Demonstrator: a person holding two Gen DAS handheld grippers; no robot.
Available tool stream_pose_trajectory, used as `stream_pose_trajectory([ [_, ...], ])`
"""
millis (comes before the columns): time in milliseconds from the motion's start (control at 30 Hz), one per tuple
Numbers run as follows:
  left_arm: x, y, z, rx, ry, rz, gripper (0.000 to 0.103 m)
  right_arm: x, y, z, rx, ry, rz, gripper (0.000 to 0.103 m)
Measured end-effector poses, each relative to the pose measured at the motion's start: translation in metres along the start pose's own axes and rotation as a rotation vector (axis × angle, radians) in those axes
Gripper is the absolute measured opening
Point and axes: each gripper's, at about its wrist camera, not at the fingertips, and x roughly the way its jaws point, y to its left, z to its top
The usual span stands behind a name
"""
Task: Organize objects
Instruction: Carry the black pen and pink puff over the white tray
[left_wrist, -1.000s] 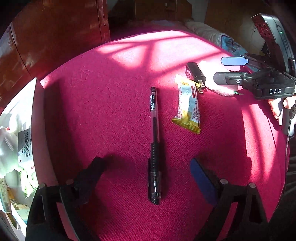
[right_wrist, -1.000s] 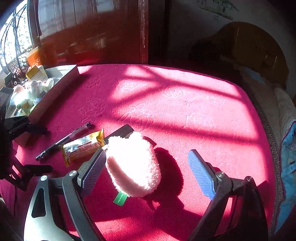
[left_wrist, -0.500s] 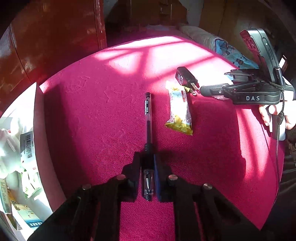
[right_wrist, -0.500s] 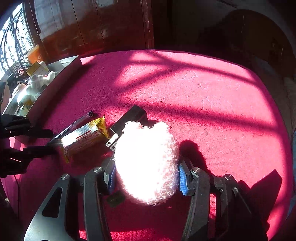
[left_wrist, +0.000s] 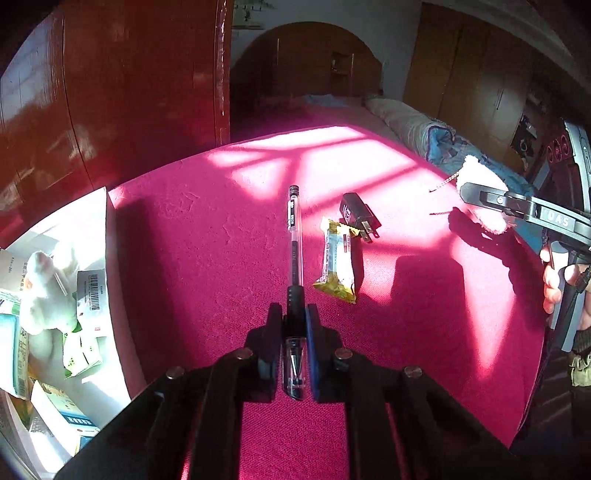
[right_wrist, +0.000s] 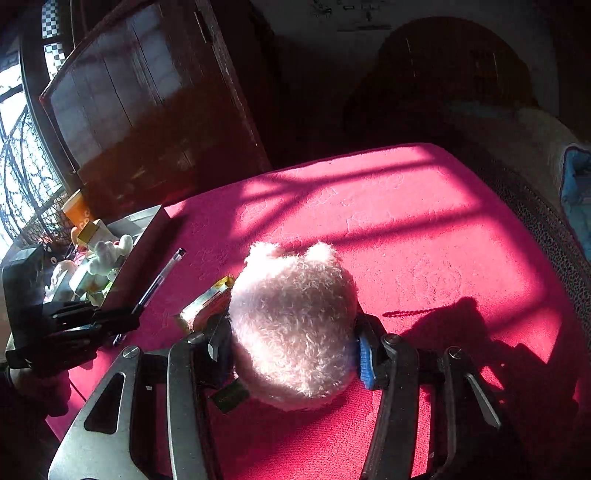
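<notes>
A clear pen with a black grip (left_wrist: 294, 236) juts forward from my left gripper (left_wrist: 294, 314), which is shut on its grip end just above the magenta cloth (left_wrist: 207, 258). My right gripper (right_wrist: 291, 343) is shut on a fluffy pink plush toy (right_wrist: 295, 325), held off the cloth. In the left wrist view the same plush toy (left_wrist: 476, 177) hangs at the far right in the right gripper (left_wrist: 480, 195), its shadow below. The right wrist view shows the left gripper (right_wrist: 110, 321) holding the pen (right_wrist: 159, 280) at the left.
A yellow-and-white snack bar (left_wrist: 338, 262) and a black charger plug (left_wrist: 358, 218) lie on the cloth right of the pen. An open box (left_wrist: 92, 229) with a white plush and several packets stands at the left edge. Dark wooden furniture (left_wrist: 129, 92) rises behind it; rolled bedding (left_wrist: 417, 125) lies far right.
Both grippers have closed, the left on the pen and the right on the pink plush. Each has since lifted its object off the cloth, and the right gripper has rolled.
</notes>
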Motion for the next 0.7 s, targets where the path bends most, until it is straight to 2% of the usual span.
stream_pose_trajectory([
  [133,-0.02,-0.01,0.002,0.015,-0.057,-0.001,0.01,-0.035,0.011,-0.011,0.06,-0.1,0.018,0.051],
  [233,-0.034,-0.016,0.004,0.026,-0.092,-0.006,0.01,-0.05,0.018,-0.014,0.093,-0.137,0.036,0.051],
  [700,-0.083,0.001,-0.004,-0.019,-0.194,-0.003,0.01,-0.057,0.056,-0.017,0.076,-0.123,0.094,0.051],
])
